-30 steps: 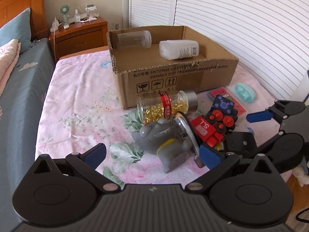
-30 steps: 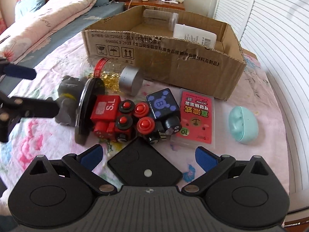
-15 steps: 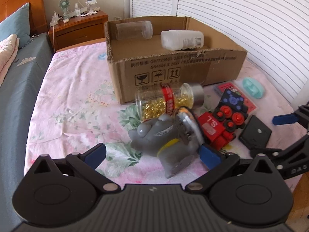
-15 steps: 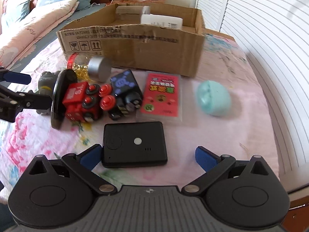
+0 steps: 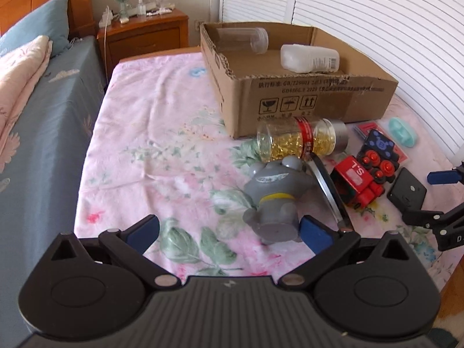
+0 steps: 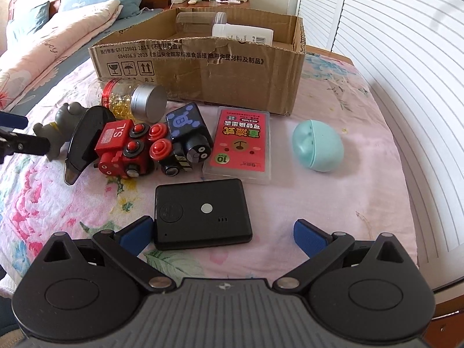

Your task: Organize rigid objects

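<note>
Right wrist view: cardboard box (image 6: pixel 203 69) on the bed holds only a clear jar (image 6: pixel 200 20) and a white bottle (image 6: pixel 243 34); most items lie in front of the box: gold-bead jar (image 6: pixel 133 101), grey figurine (image 5: pixel 275 194), red toy train (image 6: pixel 124 148), card pack (image 6: pixel 240 142), teal egg (image 6: pixel 317 145), black device (image 6: pixel 201 213); right tool (image 6: pixel 223 233) spread wide, left pad beside the device; left tool (image 5: pixel 229 230) released, empty, near the figurine; task looks early.

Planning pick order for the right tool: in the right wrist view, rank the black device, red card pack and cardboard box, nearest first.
1. black device, just ahead of the right tool, toward its left finger.
2. red card pack, beyond it, centre.
3. cardboard box, farthest, at the back.
</note>
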Action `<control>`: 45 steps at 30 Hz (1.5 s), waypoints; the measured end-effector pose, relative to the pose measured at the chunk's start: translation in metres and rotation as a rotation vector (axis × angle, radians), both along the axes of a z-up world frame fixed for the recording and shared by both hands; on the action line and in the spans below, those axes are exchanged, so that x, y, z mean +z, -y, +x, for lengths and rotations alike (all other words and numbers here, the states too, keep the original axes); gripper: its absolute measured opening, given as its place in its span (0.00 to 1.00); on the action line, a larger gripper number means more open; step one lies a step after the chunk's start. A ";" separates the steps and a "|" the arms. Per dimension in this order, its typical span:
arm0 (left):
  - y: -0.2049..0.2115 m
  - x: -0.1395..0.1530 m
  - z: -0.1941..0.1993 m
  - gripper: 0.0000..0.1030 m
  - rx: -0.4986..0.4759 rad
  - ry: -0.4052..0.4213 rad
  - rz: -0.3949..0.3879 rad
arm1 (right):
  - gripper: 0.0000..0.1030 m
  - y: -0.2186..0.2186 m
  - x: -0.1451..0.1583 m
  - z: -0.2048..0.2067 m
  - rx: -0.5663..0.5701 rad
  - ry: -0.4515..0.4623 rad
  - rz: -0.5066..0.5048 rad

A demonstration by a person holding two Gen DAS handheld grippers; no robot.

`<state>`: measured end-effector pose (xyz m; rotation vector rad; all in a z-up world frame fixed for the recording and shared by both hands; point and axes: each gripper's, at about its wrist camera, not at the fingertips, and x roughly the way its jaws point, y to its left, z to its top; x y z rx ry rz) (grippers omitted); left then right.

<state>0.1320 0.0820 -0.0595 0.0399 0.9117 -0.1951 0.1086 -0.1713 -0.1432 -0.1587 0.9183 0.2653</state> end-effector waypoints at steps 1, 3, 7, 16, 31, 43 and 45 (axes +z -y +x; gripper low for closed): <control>0.000 -0.001 0.001 0.99 -0.003 -0.003 -0.005 | 1.00 0.000 0.000 -0.001 0.000 0.005 0.001; 0.005 -0.006 0.002 0.99 -0.015 -0.011 -0.004 | 1.00 0.000 -0.001 -0.001 0.001 0.012 0.004; 0.017 -0.017 0.007 0.99 -0.024 -0.001 0.021 | 1.00 0.001 -0.001 -0.003 0.000 0.023 0.007; 0.021 -0.025 0.012 1.00 -0.004 0.027 0.023 | 1.00 0.001 -0.002 -0.005 0.001 0.034 0.011; 0.036 -0.019 0.008 0.72 -0.047 0.057 0.012 | 1.00 0.003 -0.004 -0.007 0.017 0.075 0.024; 0.045 -0.018 0.009 0.53 -0.089 0.074 0.005 | 1.00 -0.001 -0.002 -0.003 0.041 0.059 0.020; 0.045 -0.018 0.009 0.53 -0.090 0.075 0.006 | 1.00 -0.006 -0.002 -0.003 0.064 0.054 0.019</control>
